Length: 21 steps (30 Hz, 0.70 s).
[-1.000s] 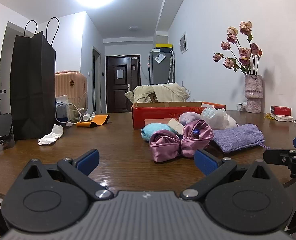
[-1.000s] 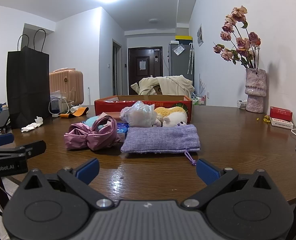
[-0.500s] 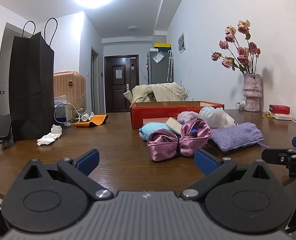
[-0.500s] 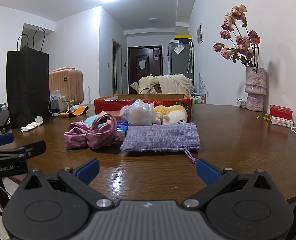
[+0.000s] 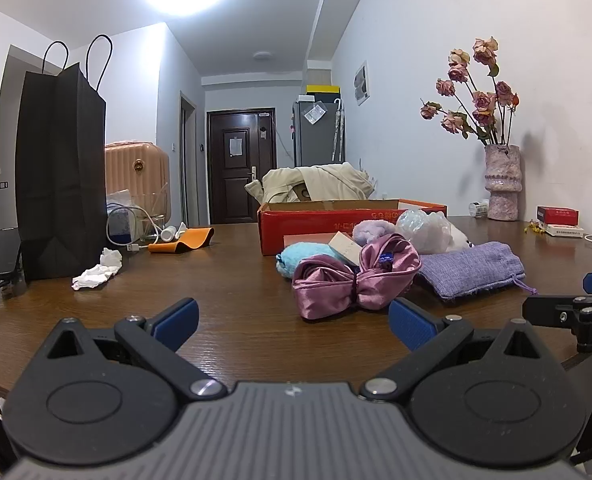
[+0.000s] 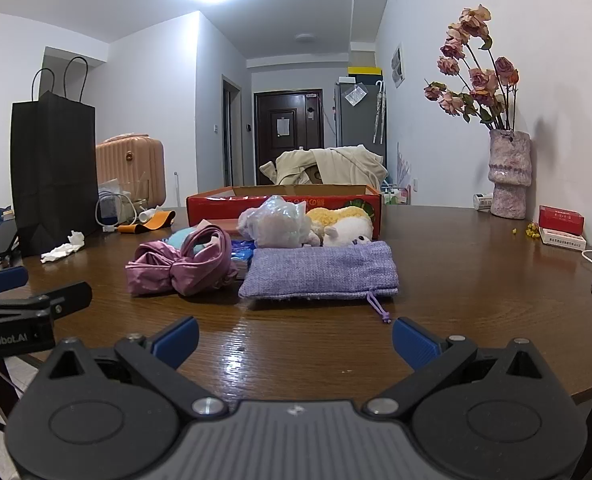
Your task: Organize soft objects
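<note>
Nothing looks sorted yet. My left gripper (image 5: pixel 292 318) and right gripper (image 6: pixel 294 338) hover spread wide and empty at the table's (image 6: pixel 476 280) near edge. The pink satin pouch (image 6: pixel 180 266), purple drawstring bag (image 6: pixel 322 274) and plush toy (image 6: pixel 346 226) lie mid-table before the red box (image 6: pixel 284 200).

The left gripper (image 6: pixel 32 304) bears white lettering, "GenRobot.AI", on its black body. Print on the red box (image 6: pixel 284 202) is too small to read.

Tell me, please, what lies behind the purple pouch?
Behind the pouch: a crinkled plastic bag, a plush toy, then the red box. The toy's lower part is hidden.
</note>
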### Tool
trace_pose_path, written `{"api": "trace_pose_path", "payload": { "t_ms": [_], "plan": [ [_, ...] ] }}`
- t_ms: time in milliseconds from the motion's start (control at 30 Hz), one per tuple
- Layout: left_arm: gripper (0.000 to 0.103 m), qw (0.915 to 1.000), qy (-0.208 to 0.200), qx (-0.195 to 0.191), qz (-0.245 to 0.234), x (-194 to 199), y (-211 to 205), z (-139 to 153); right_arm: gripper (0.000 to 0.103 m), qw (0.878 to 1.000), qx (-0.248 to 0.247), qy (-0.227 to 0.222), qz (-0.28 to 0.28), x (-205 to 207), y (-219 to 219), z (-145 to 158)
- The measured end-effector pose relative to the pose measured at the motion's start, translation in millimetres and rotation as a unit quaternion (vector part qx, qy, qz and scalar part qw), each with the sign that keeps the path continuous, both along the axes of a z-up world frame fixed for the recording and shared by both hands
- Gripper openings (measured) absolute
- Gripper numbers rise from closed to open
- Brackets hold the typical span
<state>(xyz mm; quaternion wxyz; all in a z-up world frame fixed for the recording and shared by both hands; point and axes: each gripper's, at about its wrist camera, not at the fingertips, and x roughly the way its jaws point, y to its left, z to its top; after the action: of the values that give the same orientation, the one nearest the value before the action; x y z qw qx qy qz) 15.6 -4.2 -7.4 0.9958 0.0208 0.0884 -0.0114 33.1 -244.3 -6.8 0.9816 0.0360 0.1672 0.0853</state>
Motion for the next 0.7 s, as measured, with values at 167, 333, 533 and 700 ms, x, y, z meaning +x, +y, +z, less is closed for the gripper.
{"api": "trace_pose_path", "payload": {
  "t_ms": [167, 333, 533, 700],
  "plan": [
    [0.103, 1.0000, 0.003, 0.000, -0.002, 0.8, -1.1, -1.5, 0.103, 1.000, 0.002, 0.002, 0.001, 0.1, -0.4, -1.0],
    [0.103, 1.0000, 0.001, 0.003, -0.006, 0.2, -1.3, -1.2, 0.103, 1.000, 0.007, 0.000, 0.001, 0.2, -1.3, -0.9],
    [0.103, 0.9997, -0.022, -0.002, -0.011, 7.7, -2.5, 14.1, 0.103, 0.999, 0.020, -0.026, -0.014, 6.9, -14.7, 8.6],
    [0.103, 0.9966, -0.009, -0.045, -0.068, 29.5, -13.2, 35.4, 0.103, 0.994, 0.097, -0.048, -0.008, 19.5, -46.1, 13.0]
  ]
}}
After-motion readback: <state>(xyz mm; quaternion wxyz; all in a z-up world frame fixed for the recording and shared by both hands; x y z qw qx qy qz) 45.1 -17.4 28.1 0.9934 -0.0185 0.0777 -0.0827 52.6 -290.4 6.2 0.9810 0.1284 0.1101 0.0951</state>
